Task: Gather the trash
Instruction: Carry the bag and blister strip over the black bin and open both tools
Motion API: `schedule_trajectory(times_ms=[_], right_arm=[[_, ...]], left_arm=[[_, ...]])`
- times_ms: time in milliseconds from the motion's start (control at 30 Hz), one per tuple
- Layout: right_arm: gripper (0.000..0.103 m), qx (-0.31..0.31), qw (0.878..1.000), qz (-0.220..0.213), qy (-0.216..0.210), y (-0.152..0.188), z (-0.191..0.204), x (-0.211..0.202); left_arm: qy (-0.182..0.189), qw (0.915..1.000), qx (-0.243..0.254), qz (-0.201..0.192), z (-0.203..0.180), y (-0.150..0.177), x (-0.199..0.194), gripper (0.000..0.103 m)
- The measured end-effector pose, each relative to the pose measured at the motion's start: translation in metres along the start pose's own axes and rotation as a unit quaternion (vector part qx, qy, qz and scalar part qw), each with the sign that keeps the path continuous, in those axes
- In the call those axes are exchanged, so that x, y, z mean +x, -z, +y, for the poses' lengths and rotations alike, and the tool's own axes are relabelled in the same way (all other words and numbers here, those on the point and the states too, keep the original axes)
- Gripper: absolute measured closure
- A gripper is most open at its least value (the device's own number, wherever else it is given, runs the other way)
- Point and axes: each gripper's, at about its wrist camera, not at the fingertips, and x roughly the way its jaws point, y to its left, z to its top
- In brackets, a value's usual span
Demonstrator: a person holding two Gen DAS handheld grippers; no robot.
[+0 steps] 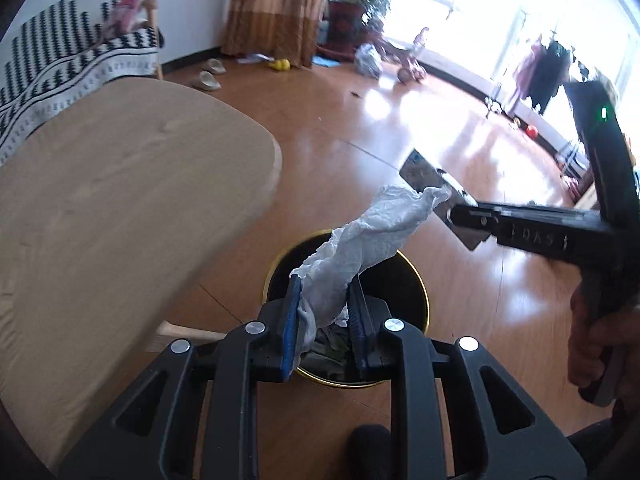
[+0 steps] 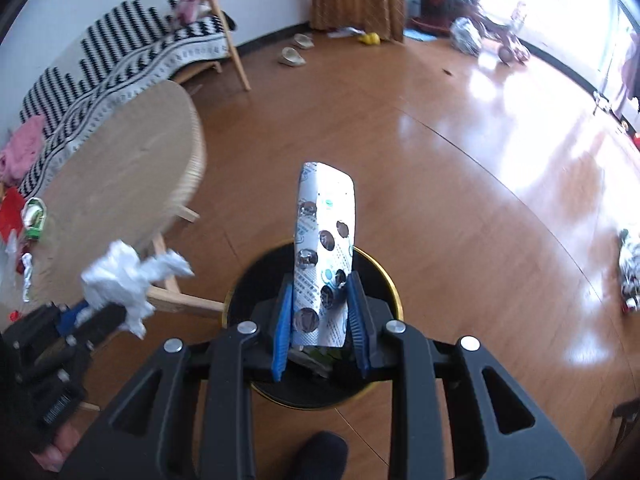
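My left gripper (image 1: 326,292) is shut on a crumpled white tissue (image 1: 372,236) and holds it above a black trash bin with a gold rim (image 1: 420,284) on the floor. My right gripper (image 2: 320,300) is shut on a silver pill blister pack (image 2: 324,248) that stands upright over the same bin (image 2: 394,292). The right gripper with the blister pack (image 1: 428,178) also shows in the left wrist view, just beyond the tissue. The left gripper with the tissue (image 2: 128,280) shows at the lower left of the right wrist view. Some trash lies in the bin.
A round light wooden table (image 1: 132,184) stands left of the bin; more trash (image 2: 34,216) lies at its far edge. A sofa with a black-and-white throw (image 2: 120,52) is behind it. Slippers (image 2: 292,56), toys and a plant (image 1: 360,4) lie across the wooden floor.
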Motion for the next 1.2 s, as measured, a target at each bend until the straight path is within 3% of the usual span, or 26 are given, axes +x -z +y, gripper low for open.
schedule_trajectory(times_ms=[167, 333, 767, 933, 1000, 1067, 1200], right_arm=[[0.077, 0.006, 1.0, 0.014, 0.003, 0.007, -0.016, 0.005], [0.077, 0.002, 1.0, 0.018, 0.001, 0.006, -0.008, 0.008], [0.077, 0.002, 1.0, 0.016, 0.0, -0.001, 0.001, 0.01], [0.077, 0.002, 1.0, 0.018, -0.001, 0.0, 0.002, 0.011], [0.077, 0.001, 1.0, 0.019, -0.002, 0.0, 0.003, 0.011], [0.077, 0.0, 1.0, 0.019, -0.002, 0.0, 0.004, 0.011], [0.077, -0.002, 1.0, 0.021, -0.003, -0.001, 0.006, 0.012]], left_arm=[[0.001, 0.9991, 0.019, 0.038, -0.013, 0.01, 0.046, 0.081], [-0.002, 0.9979, 0.009, 0.063, -0.004, 0.014, 0.074, 0.081], [0.011, 0.9982, 0.015, 0.056, -0.011, 0.005, 0.077, 0.08], [0.014, 0.9978, 0.017, 0.063, -0.011, 0.007, 0.076, 0.059], [0.013, 0.9979, 0.019, 0.061, -0.013, 0.007, 0.074, 0.041], [0.012, 0.9983, 0.02, 0.054, -0.014, 0.006, 0.071, 0.031], [0.014, 0.9984, 0.022, 0.05, -0.015, 0.005, 0.066, 0.029]])
